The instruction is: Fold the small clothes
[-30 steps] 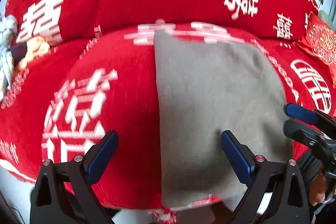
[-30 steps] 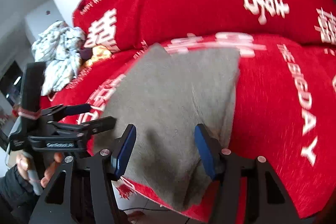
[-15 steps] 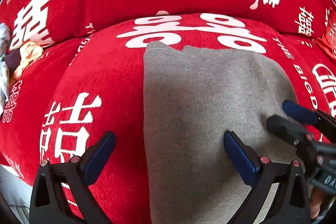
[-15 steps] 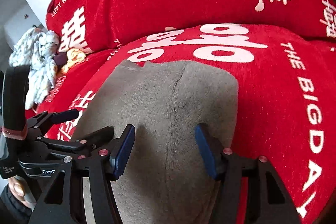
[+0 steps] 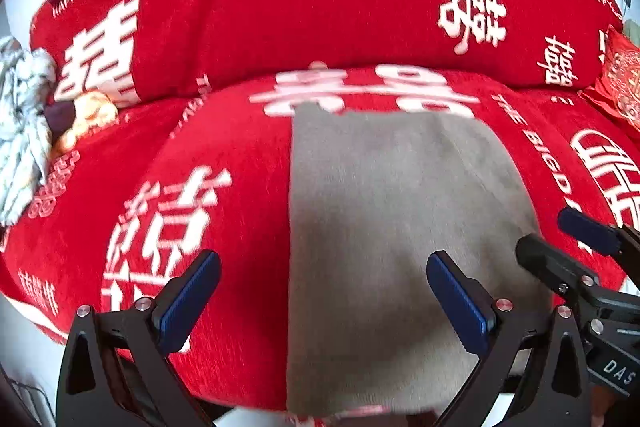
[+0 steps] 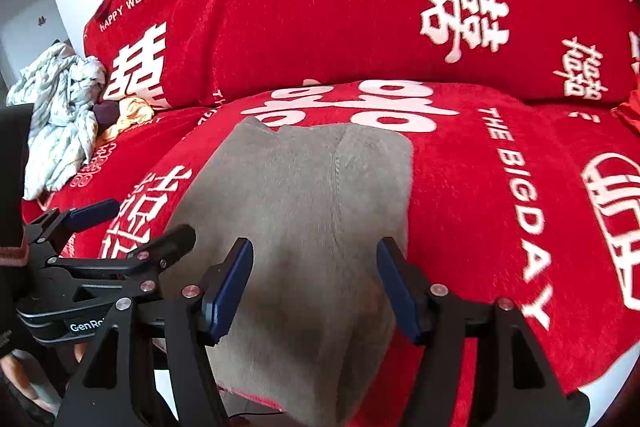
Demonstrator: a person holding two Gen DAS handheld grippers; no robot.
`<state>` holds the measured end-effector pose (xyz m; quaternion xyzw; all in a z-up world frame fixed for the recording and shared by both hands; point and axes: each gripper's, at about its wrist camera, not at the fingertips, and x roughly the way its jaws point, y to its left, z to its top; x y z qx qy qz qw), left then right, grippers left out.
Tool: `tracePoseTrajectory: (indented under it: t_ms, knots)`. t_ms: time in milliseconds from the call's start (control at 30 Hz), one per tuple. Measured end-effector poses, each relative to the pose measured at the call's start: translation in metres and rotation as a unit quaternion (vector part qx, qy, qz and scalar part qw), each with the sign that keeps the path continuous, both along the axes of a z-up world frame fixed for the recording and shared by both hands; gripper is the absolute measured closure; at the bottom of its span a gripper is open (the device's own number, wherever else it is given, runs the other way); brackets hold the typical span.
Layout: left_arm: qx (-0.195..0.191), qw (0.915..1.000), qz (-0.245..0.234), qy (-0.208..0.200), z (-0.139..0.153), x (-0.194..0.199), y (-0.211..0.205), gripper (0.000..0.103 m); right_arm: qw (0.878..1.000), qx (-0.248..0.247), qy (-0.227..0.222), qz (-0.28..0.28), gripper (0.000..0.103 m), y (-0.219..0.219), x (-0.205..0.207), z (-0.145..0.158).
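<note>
Grey folded garment (image 5: 384, 239) lies flat on the red sofa seat (image 5: 224, 147), its long axis running away from both tools, directly under the right hand-held gripper (image 6: 314, 285), whose empty jaws are opening, while the left hand-held gripper (image 5: 322, 301), wide open and empty, straddles its left edge.
</note>
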<state>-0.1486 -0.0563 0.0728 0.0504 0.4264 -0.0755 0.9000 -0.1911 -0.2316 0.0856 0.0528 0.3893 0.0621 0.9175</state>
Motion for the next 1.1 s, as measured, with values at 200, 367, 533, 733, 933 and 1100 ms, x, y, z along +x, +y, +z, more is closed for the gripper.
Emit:
tracePoseTrajectory:
  t_ms: [200, 367, 533, 733, 933, 1100]
  knots:
    - [0.011, 0.9992, 0.031, -0.023, -0.005, -0.024, 0.005, 0.0, 0.999, -0.049, -0.02, -0.007, 0.031, 0.015, -0.032, -0.002]
    - [-0.024, 0.9954, 0.049, -0.078, 0.003, -0.041, 0.017, 0.0, 0.997, -0.07, -0.02, -0.014, 0.031, 0.021, -0.04, -0.005]
    - [-0.029, 0.9946, 0.043, -0.09, 0.005, -0.047, 0.02, 0.0, 0.997, -0.071, -0.017, -0.017, 0.031, 0.022, -0.042, -0.007]
    - [-0.028, 0.9936, 0.038, -0.103, 0.007, -0.061, 0.017, 0.0, 0.996, -0.081, -0.018, -0.016, 0.031, 0.028, -0.047, -0.008]
    - [-0.021, 0.9936, 0.03, -0.107, 0.009, -0.067, 0.012, 0.0, 0.996, -0.085, -0.017, -0.016, 0.031, 0.031, -0.05, -0.009]
    - [-0.012, 0.9928, 0.033, -0.115, 0.011, -0.072, 0.01, 0.0, 0.996, -0.085, -0.018, -0.02, 0.031, 0.03, -0.051, -0.009]
